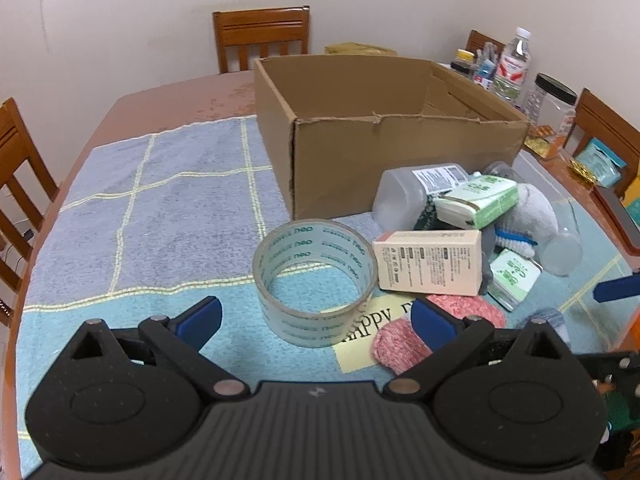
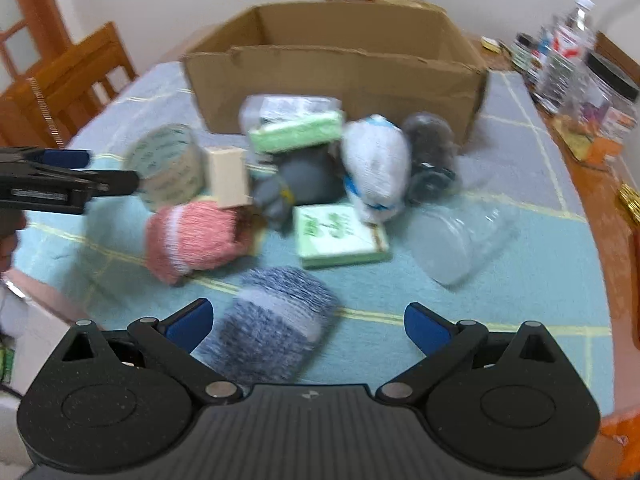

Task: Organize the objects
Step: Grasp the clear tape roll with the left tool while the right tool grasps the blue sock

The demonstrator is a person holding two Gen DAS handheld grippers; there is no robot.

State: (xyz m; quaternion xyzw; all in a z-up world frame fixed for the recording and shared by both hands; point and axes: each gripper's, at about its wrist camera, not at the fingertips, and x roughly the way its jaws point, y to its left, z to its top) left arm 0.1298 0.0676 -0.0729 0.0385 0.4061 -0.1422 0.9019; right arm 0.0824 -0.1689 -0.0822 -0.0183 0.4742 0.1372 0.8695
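Observation:
An open cardboard box (image 1: 360, 152) (image 2: 340, 76) stands at the back of the towel. A clear tape roll (image 1: 314, 280) (image 2: 168, 162) lies just ahead of my open left gripper (image 1: 316, 326), between its blue fingertips but untouched. Right of the roll lie a cream carton (image 1: 430, 262), green tissue packs (image 1: 476, 200) (image 2: 340, 236), a white sock bundle (image 2: 376, 166), a pink sock bundle (image 2: 188, 238) and clear plastic containers (image 2: 460, 240). My right gripper (image 2: 308, 326) is open, with a blue-grey sock bundle (image 2: 272, 324) between its fingers. The right wrist view is blurred.
Bottles and jars (image 1: 516, 68) crowd the table's right edge beside the box. Wooden chairs (image 1: 262, 38) stand around the table. A blue checked towel (image 1: 160, 200) covers the near half. The left gripper (image 2: 72, 182) shows at the left of the right wrist view.

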